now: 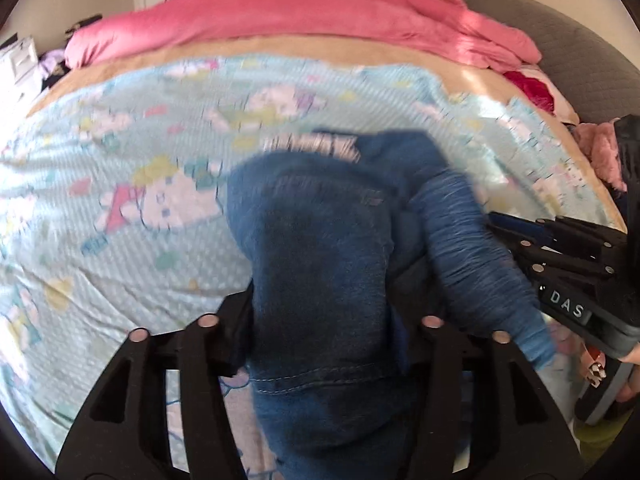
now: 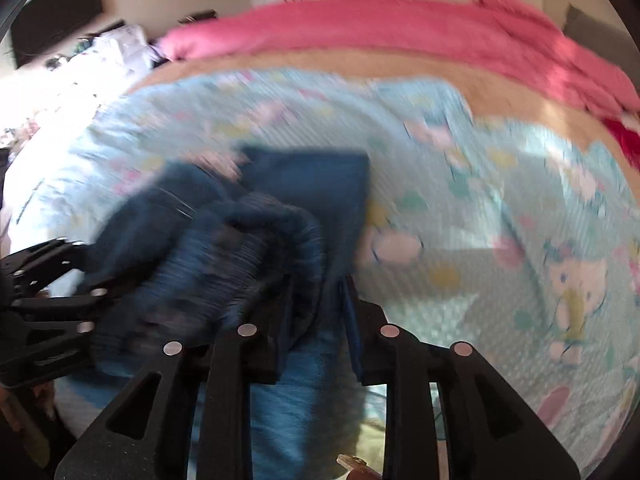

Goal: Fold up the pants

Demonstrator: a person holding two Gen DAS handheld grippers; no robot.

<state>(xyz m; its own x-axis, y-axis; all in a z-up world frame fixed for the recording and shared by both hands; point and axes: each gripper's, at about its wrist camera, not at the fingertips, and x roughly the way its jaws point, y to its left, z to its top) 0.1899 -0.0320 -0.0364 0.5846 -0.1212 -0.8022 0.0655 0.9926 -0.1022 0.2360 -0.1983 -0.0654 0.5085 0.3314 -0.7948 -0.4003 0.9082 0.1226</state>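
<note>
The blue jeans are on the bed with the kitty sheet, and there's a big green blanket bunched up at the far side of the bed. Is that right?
Almost. The blanket bunched at the far side is pink, not green; both wrist views show it. The rest holds: the blue jeans do lie on the bed with the kitty sheet.

pants (image 1: 320, 248): blue denim, bunched up and blurry, hanging between the jaws at 6 o'clock, far end lying on the bed
left gripper (image 1: 332, 336): jaws spread with denim filling the gap, can't tell if the pads actually press it
right gripper (image 1: 560, 264): pokes in at 3 o'clock, right beside a rolled pant leg
bed cover (image 1: 120, 200): light blue cartoon print under everything
pink blanket (image 1: 320, 16): heaped at 12 o'clock
grey headboard (image 1: 560, 40): 2 o'clock
</note>
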